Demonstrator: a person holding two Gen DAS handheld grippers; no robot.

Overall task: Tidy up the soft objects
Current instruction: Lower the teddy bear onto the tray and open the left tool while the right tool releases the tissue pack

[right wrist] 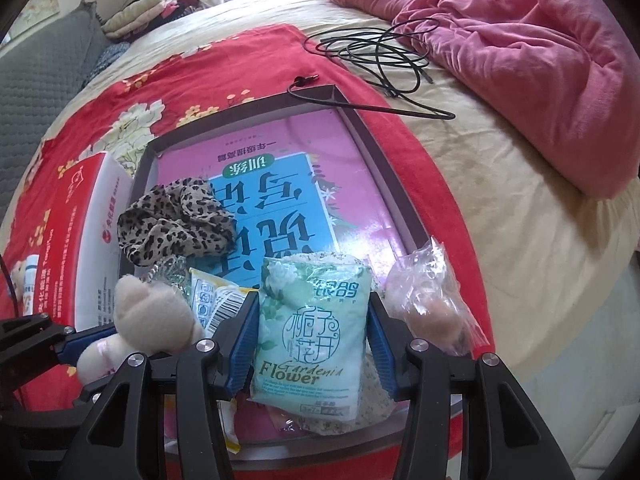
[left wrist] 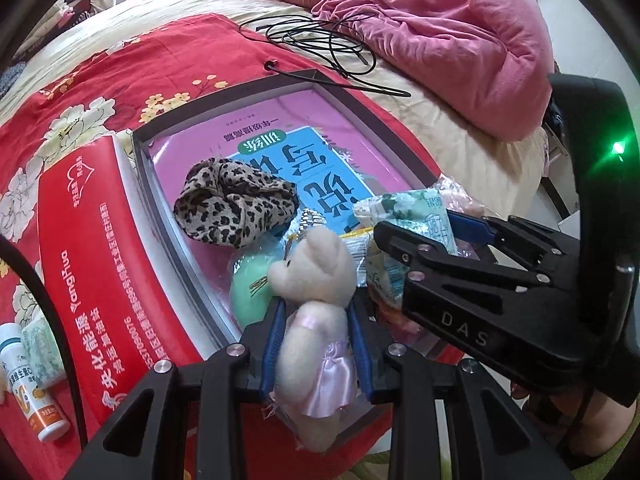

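Bed (right wrist: 500,184) carries a red floral blanket (right wrist: 224,64); a crumpled pink quilt (right wrist: 540,60) fills its far right corner, with a coil of black cable (right wrist: 380,56) just beside it.

On the blanket sits a shallow grey tray-like box (right wrist: 384,160), lined with a pink and blue workbook (right wrist: 280,184). A red carton (left wrist: 92,248) lies touching the box's left wall.

Inside the box, near end: leopard-print scrunchie (right wrist: 172,224) toward the left wall, a clear bag with something beige inside (right wrist: 428,300) at the right wall, a pale green pad (left wrist: 248,284) and small printed sachets (right wrist: 216,300) between.

Left tongs (left wrist: 316,344) are clenched on a cream plush bear in a pink satin skirt (left wrist: 312,304), blue pads pressing its waist, head hanging over the box's near end. Right tongs (right wrist: 312,344) grip a mint "Gardenia Flower" tissue pack (right wrist: 308,328) by its two long sides, also over the near end.

Judgement: step in hand is setting both soft items down into the box. To do it well, aim each for bare workbook beyond the cluttered near end, keep the two tongs apart so they do not collide, lower until the item rests before letting go. The bear may roll, so lay it flat.

Orange-labelled white bottle (left wrist: 36,396) at the blanket's near left edge: not soft, leave.
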